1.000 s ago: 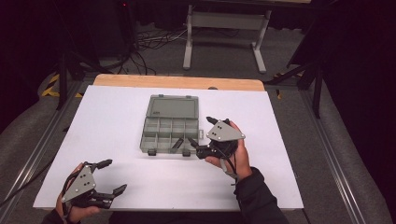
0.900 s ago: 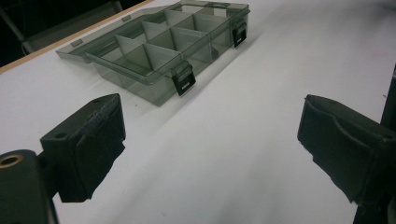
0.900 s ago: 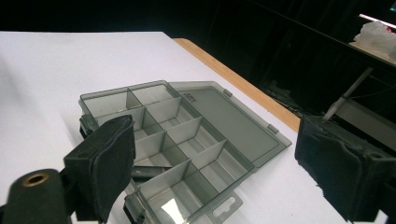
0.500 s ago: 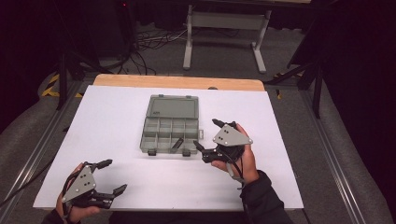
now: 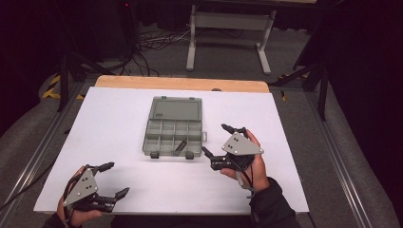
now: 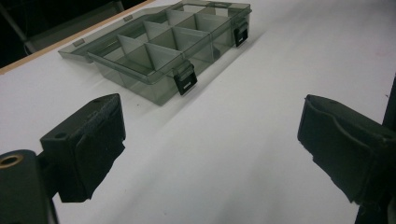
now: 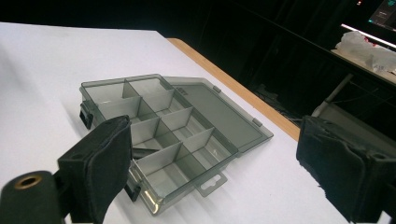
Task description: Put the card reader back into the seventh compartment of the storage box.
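A grey see-through organiser box (image 5: 161, 137) lies open mid-table, its lid (image 5: 176, 109) flat on the far side. A small dark piece (image 5: 179, 146) leans in a front compartment; I cannot tell what it is. My right gripper (image 5: 214, 138) is just right of the box, open and holding nothing; its jaws have just been opening. In the right gripper view the box (image 7: 187, 121) and dark piece (image 7: 142, 150) lie beyond the spread jaws (image 7: 219, 158). My left gripper (image 5: 119, 177) rests open at the near left corner, with the box (image 6: 154, 51) ahead of its jaws (image 6: 210, 149).
The white tabletop (image 5: 114, 128) ends in a wooden strip (image 5: 180, 84) at the far side. Behind it, a grey metal stand (image 5: 228, 28) and cables (image 5: 152, 40) stand on the dark floor. Metal rails (image 5: 332, 156) run along both table sides.
My right gripper has slid a little to the right, away from the box's front corner, and its jaws stand slightly wider. The left gripper and the box stay put.
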`<state>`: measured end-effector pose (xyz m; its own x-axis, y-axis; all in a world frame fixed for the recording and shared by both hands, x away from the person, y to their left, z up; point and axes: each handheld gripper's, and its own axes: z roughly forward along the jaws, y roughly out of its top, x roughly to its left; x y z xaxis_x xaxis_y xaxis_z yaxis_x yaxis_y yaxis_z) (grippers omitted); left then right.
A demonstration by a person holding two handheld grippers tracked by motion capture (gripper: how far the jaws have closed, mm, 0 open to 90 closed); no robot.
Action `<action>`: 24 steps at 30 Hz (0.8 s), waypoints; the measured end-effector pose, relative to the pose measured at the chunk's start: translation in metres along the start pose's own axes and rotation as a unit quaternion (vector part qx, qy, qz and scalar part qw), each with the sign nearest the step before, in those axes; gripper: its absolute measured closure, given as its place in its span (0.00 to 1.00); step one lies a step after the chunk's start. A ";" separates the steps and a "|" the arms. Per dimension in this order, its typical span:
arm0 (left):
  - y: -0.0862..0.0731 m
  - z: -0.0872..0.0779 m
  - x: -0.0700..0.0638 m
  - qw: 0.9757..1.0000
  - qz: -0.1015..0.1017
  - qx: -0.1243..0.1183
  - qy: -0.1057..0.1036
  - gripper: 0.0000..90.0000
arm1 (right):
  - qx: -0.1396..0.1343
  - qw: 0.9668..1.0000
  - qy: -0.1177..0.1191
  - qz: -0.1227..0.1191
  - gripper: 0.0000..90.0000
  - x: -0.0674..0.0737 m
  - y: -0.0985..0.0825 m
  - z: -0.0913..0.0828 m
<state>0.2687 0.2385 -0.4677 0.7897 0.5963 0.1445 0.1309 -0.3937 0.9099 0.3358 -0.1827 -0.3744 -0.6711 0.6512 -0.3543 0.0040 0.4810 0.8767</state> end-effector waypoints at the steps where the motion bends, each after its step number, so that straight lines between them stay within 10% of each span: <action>1: 0.000 0.000 0.000 1.000 0.000 0.000 0.000 0.09 | 0.000 1.000 -0.001 -0.003 0.13 0.001 -0.001 -0.001; 24: 0.000 0.000 0.000 1.000 0.000 0.001 0.002 0.09 | 0.010 1.000 -0.007 -0.021 0.13 0.006 -0.016 -0.021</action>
<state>0.2688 0.2386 -0.4679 0.7877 0.5988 0.1450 0.1328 -0.3949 0.9091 0.3162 -0.1989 -0.3840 -0.6602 0.6383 -0.3959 -0.0095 0.5199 0.8542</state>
